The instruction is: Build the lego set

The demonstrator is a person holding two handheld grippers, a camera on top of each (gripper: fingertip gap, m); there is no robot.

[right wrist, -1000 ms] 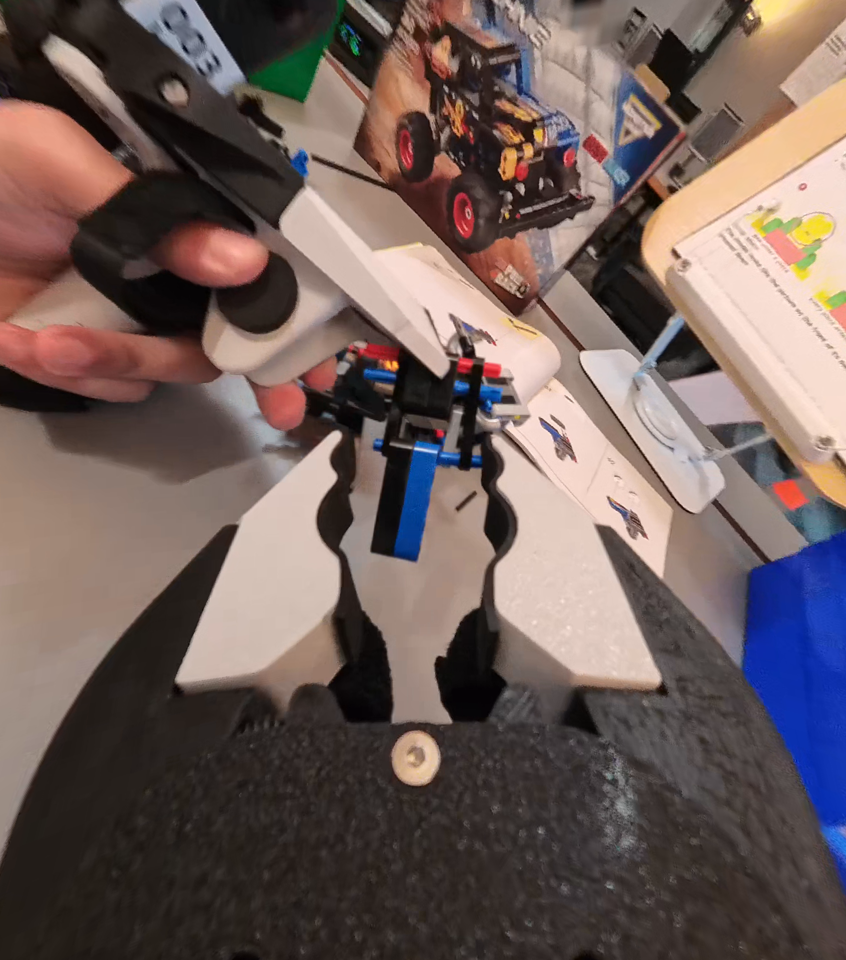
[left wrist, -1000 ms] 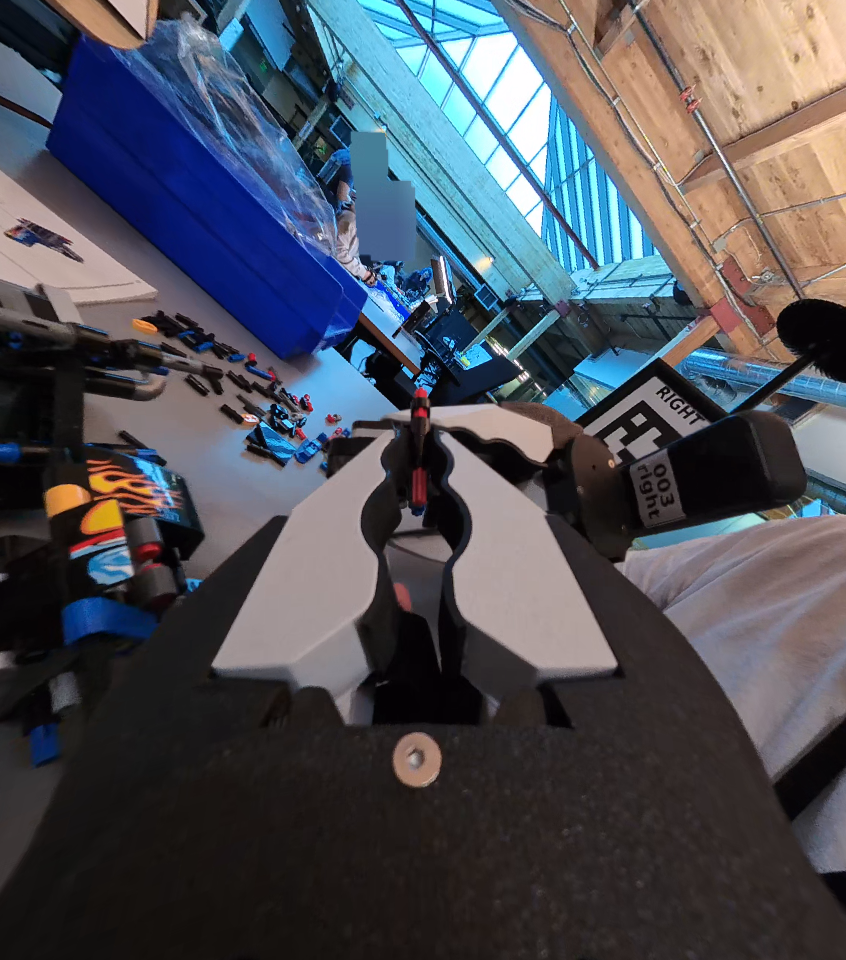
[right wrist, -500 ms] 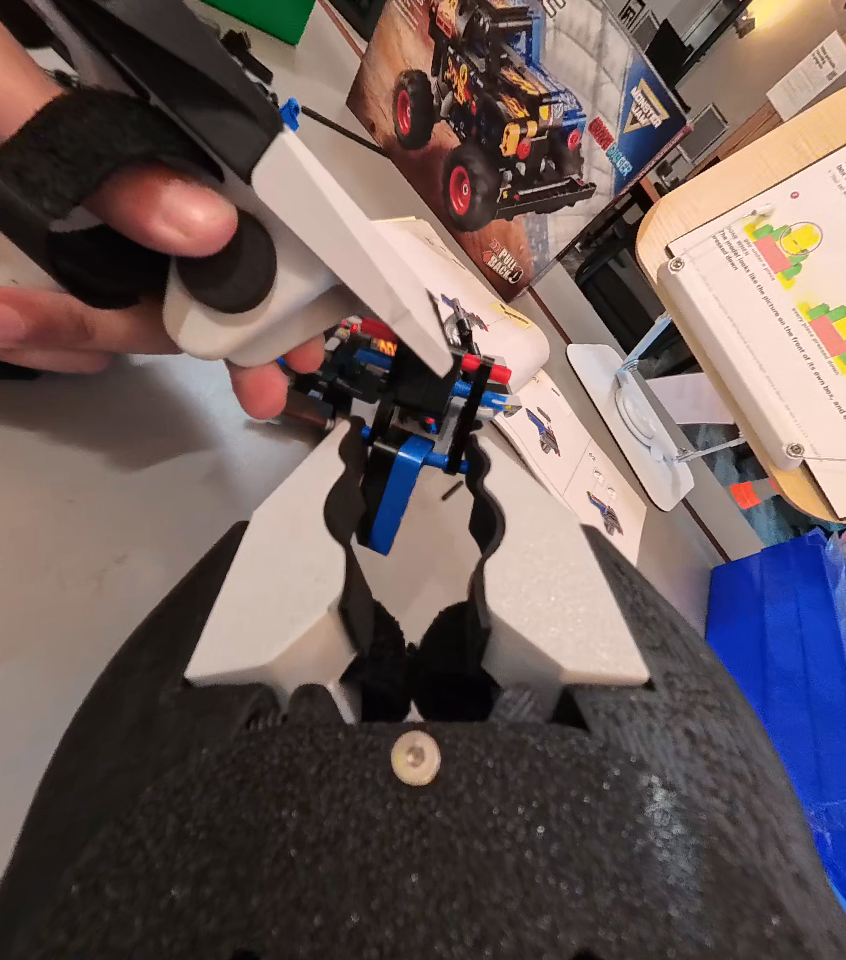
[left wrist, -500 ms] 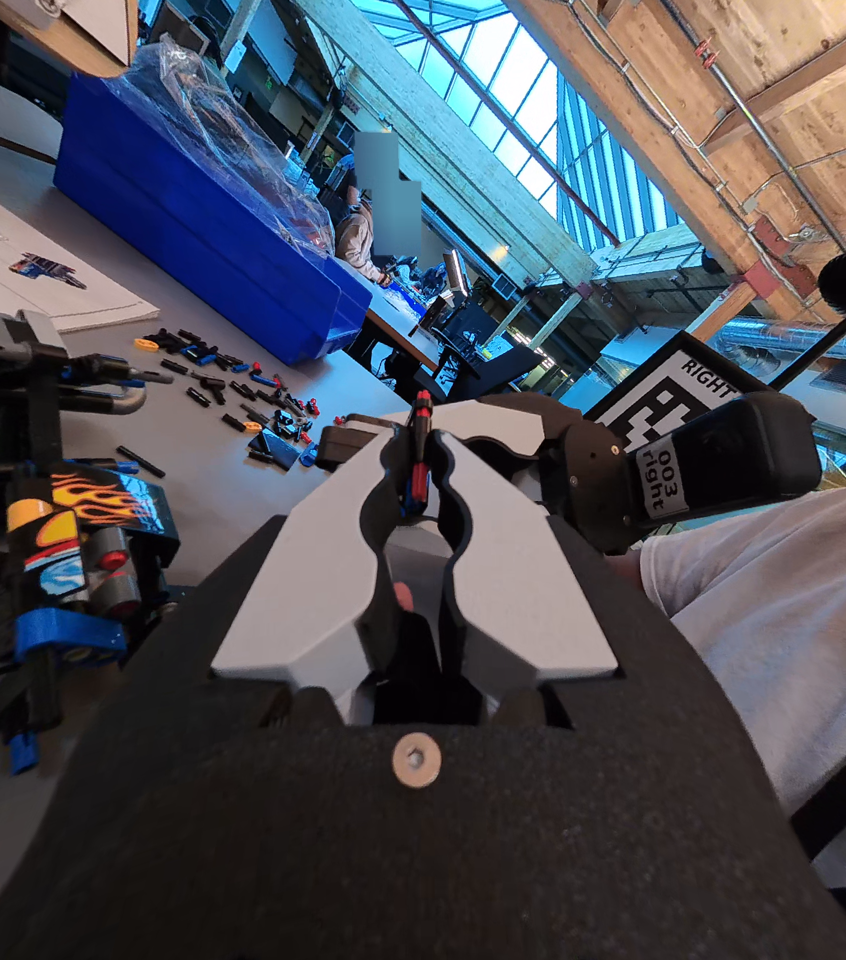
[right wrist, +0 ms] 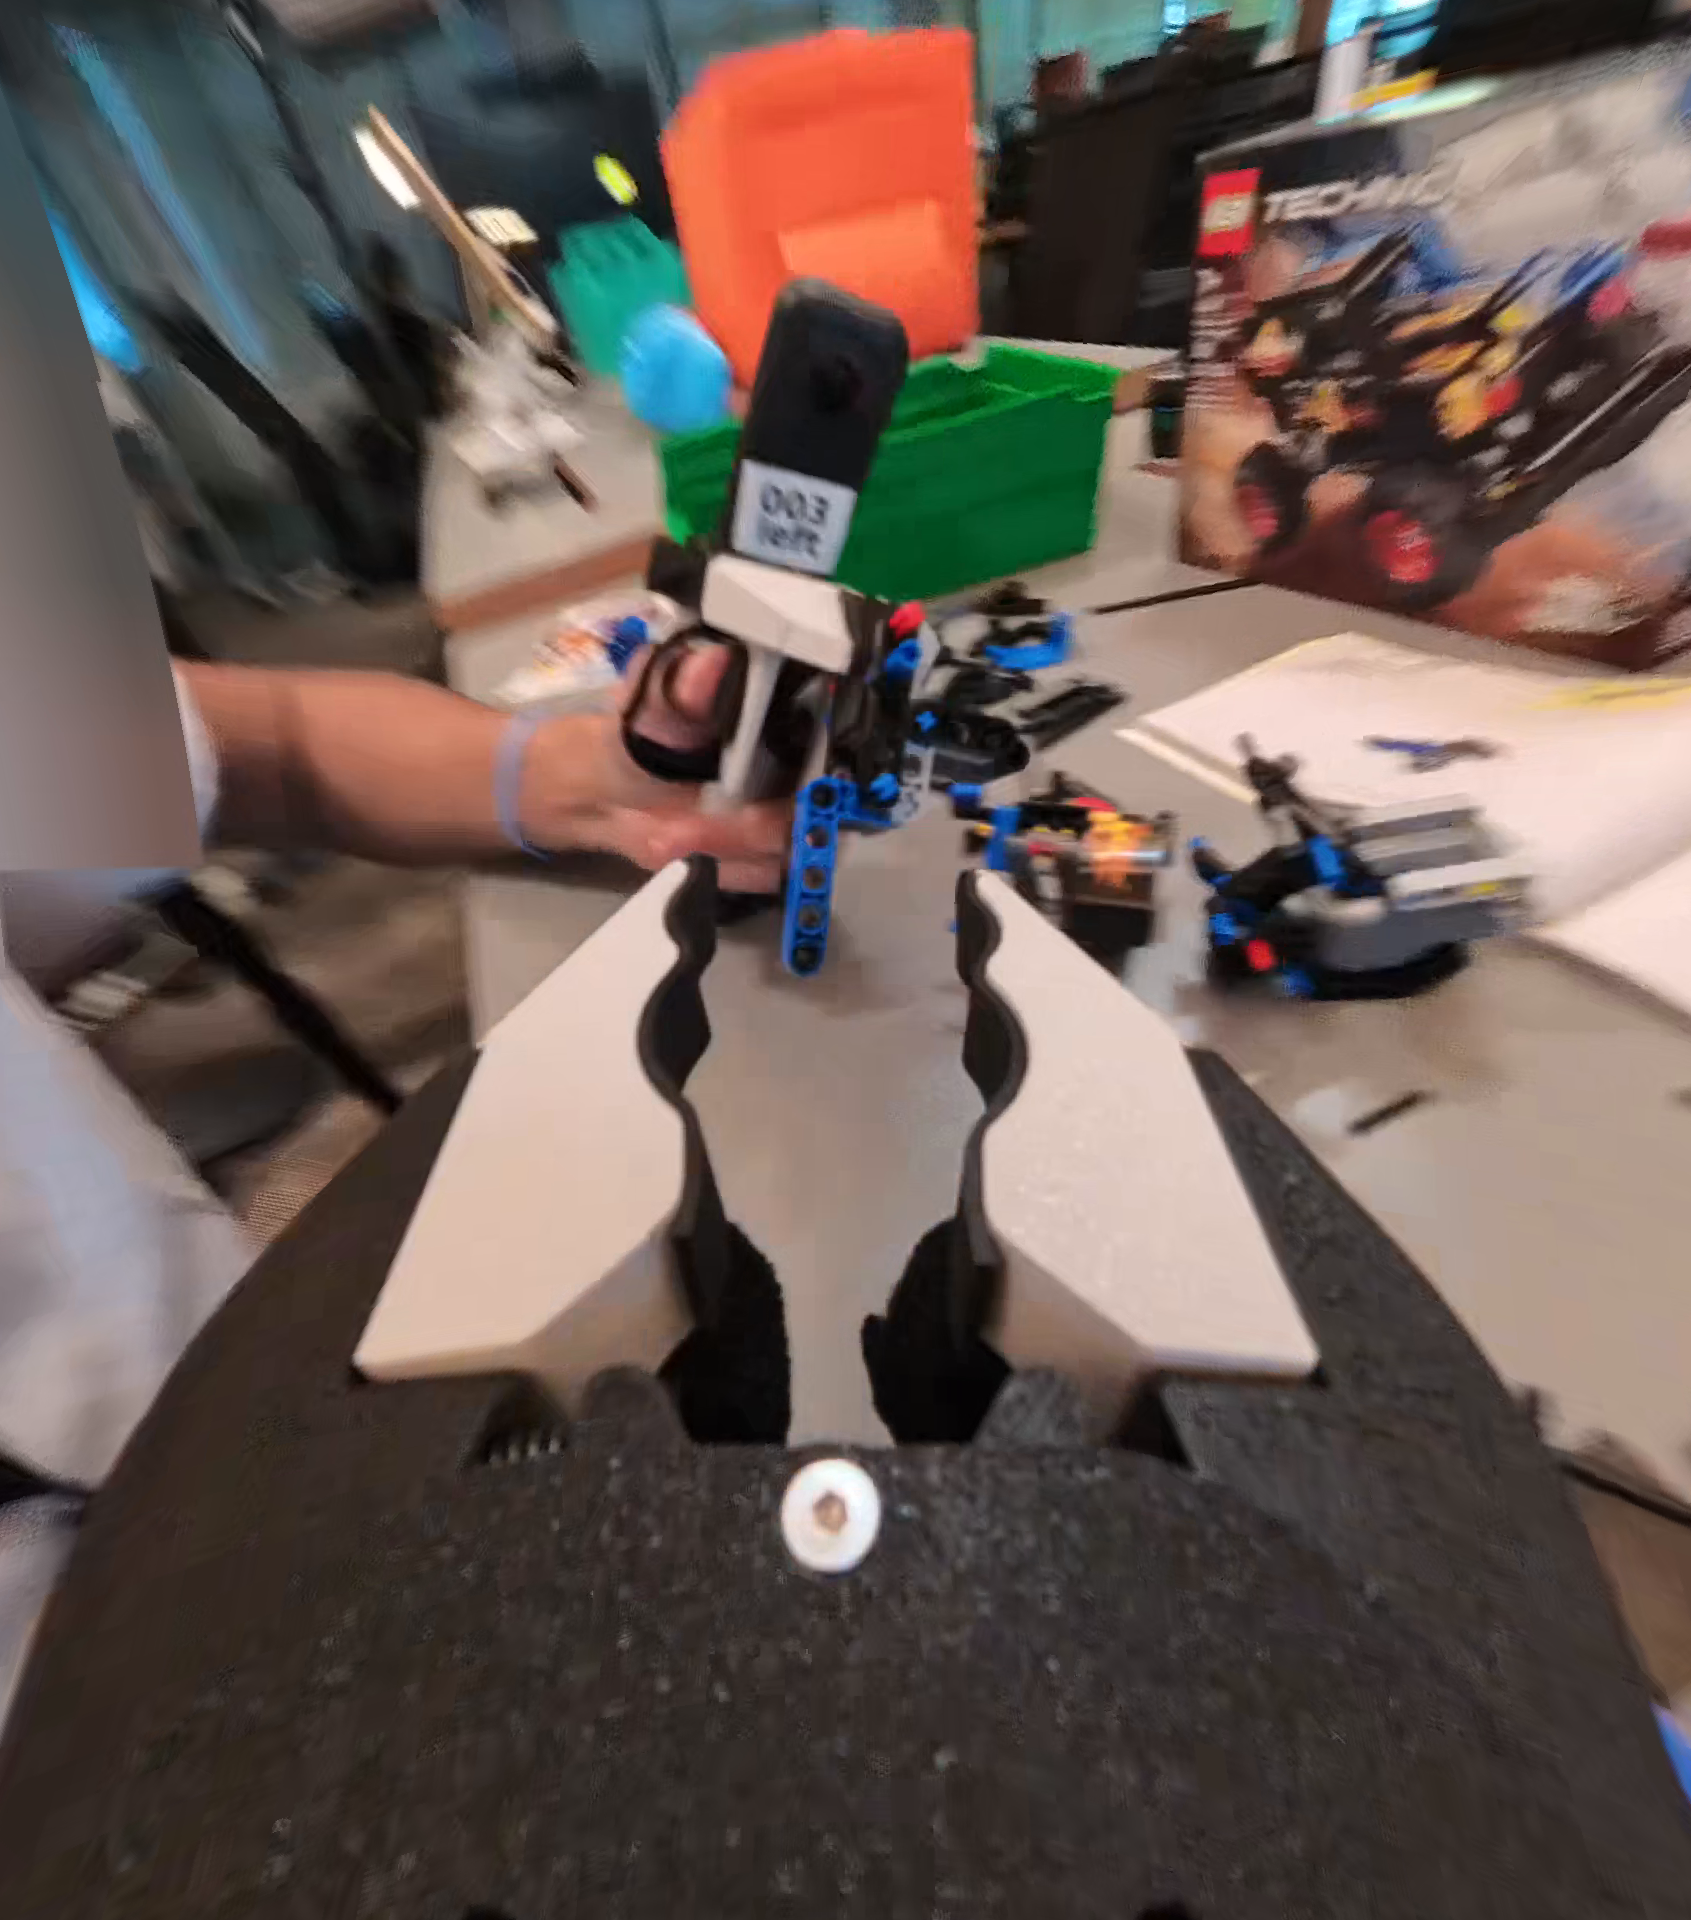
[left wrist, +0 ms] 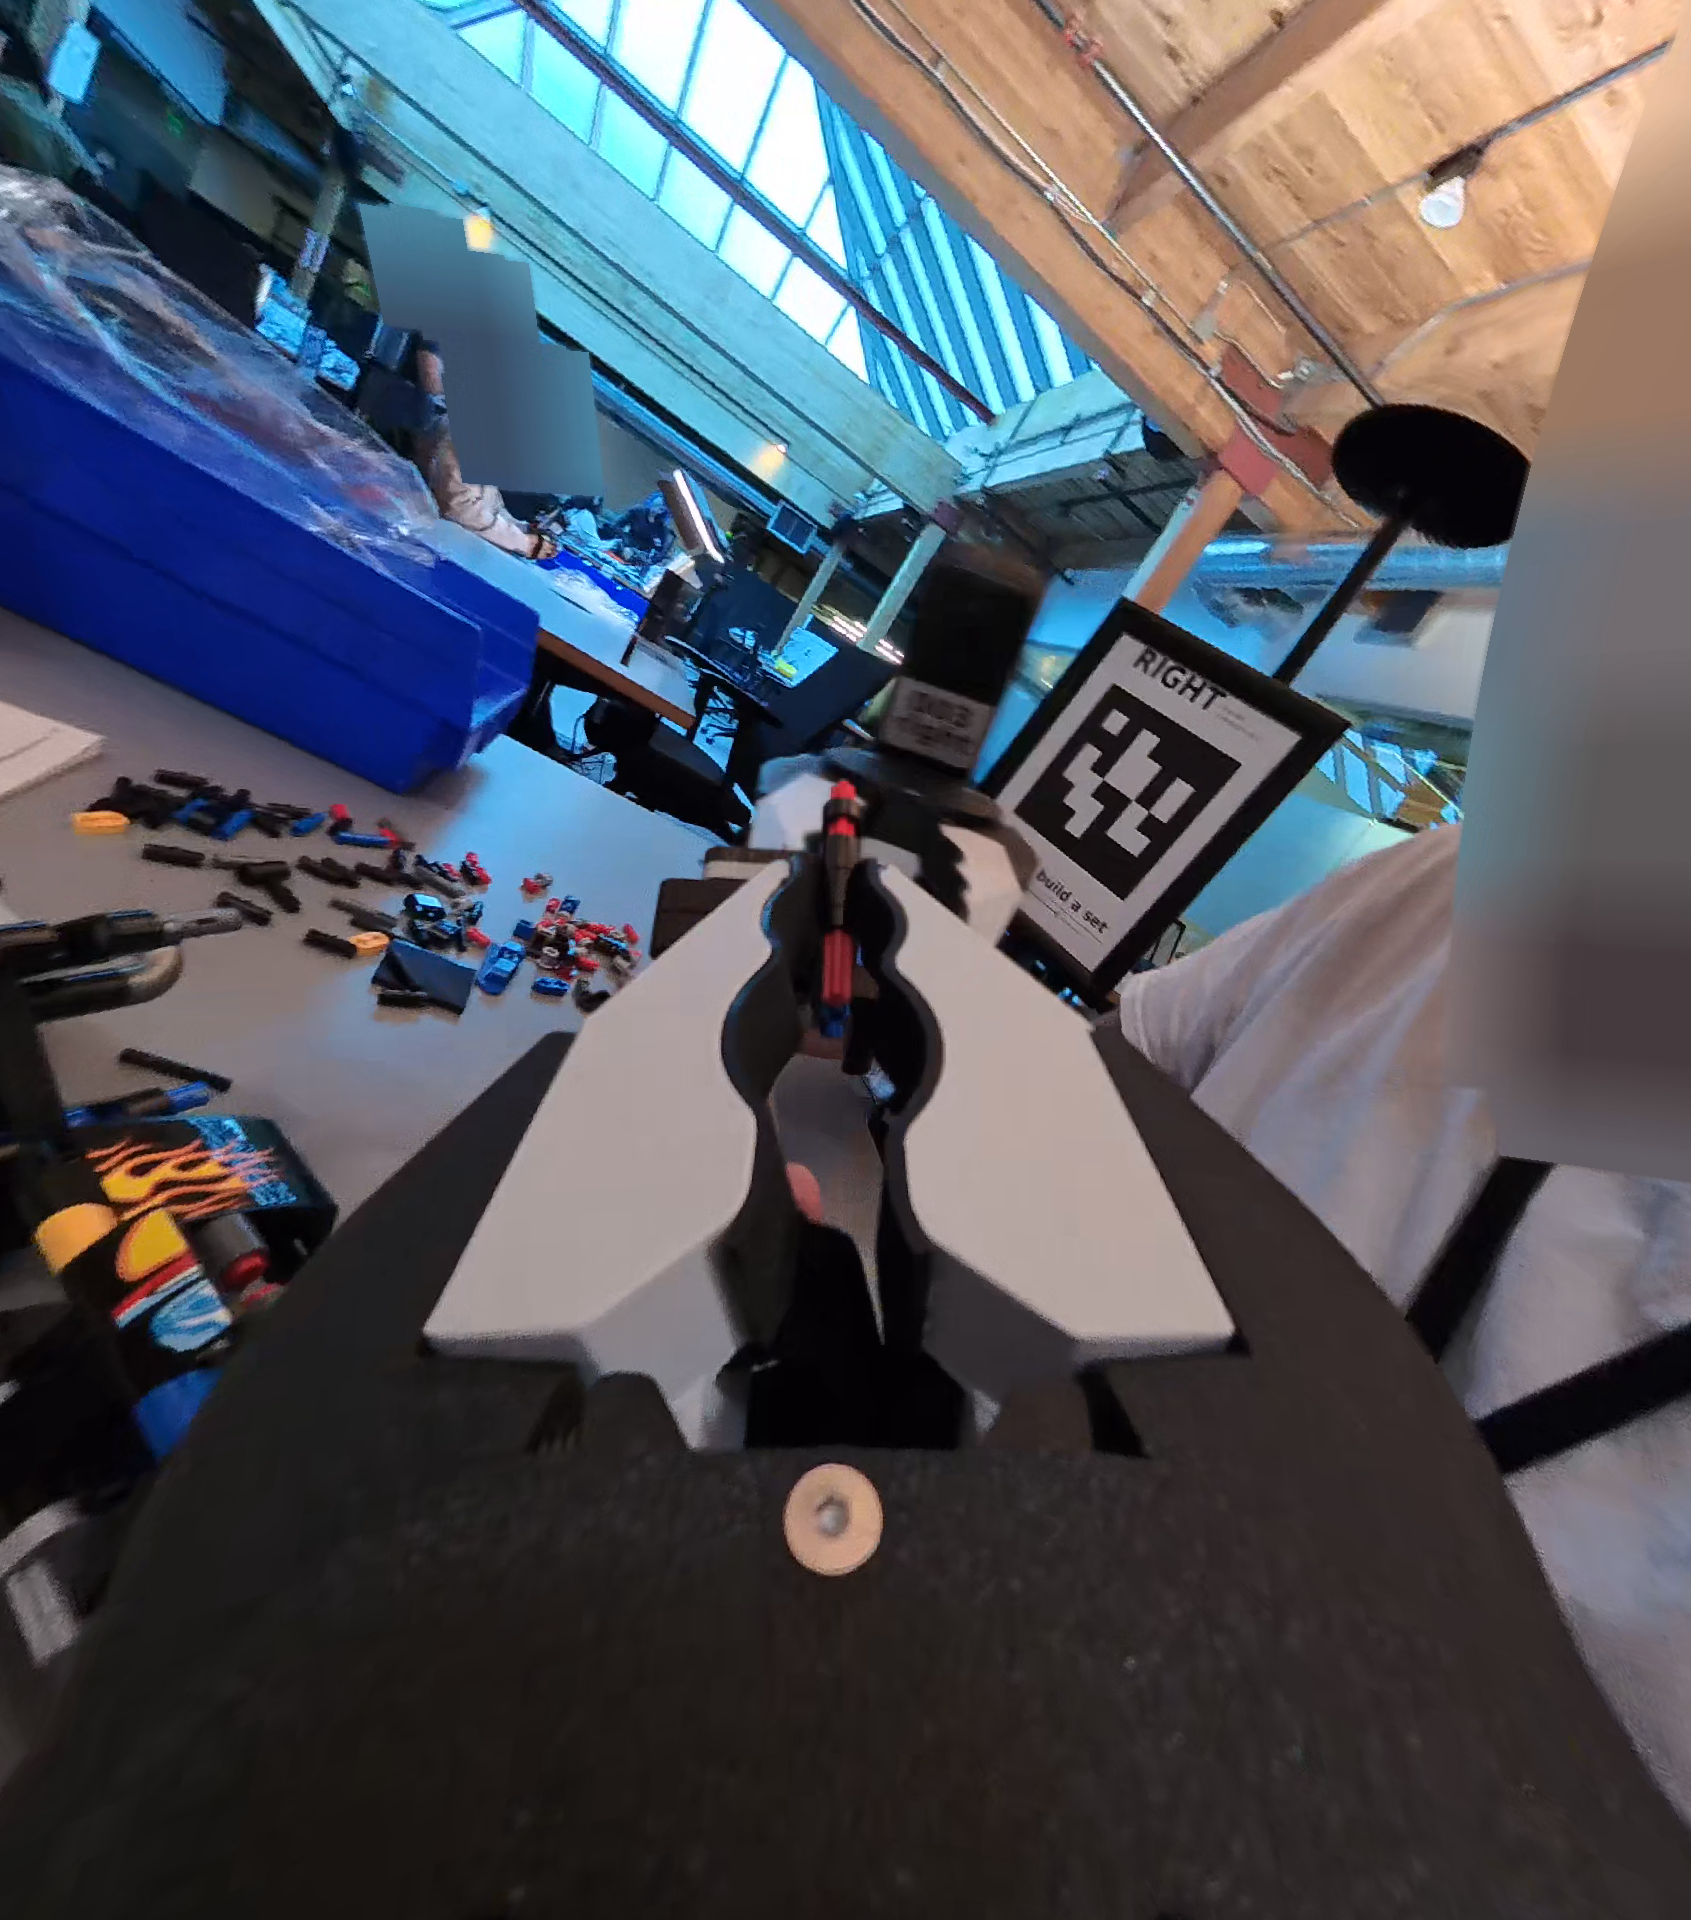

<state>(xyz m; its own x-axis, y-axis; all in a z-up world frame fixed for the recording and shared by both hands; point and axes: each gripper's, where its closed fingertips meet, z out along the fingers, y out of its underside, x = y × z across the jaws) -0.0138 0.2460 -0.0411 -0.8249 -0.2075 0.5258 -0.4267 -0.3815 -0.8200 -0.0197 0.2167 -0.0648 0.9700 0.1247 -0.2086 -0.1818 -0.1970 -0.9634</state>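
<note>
1. At the left edge of the left wrist view we see a partly built black model with a flame-printed panel (left wrist: 197, 1174) lying on the grey table (left wrist: 321, 1049).
2. Loose small pieces (left wrist: 467, 914), black, blue and red, lie scattered on the table at centre left, in front of a blue bin (left wrist: 197, 582) in the upper left.
3. At frame centre, the left gripper (left wrist: 836, 914) is closed narrowly on a slim black, red and blue lego sub-assembly (left wrist: 836, 935), which stands upright between its tips.
4. Right of centre we see a black-and-white marker board (left wrist: 1142, 790) and, at the right edge, a person's white sleeve (left wrist: 1340, 1039).
5. In the right wrist view (blurred), a hand (right wrist: 612, 790) at centre left holds the left gripper, with the sub-assembly's blue beam (right wrist: 810, 883) hanging beneath.
6. The right gripper (right wrist: 825, 904) at centre is spread wide and holds nothing; the blue beam sits just beyond its tips.
7. Right of centre, two partial builds (right wrist: 1340, 894) rest on the table, with instruction sheets (right wrist: 1495, 748) and the set's box (right wrist: 1485, 364) in the upper right.
</note>
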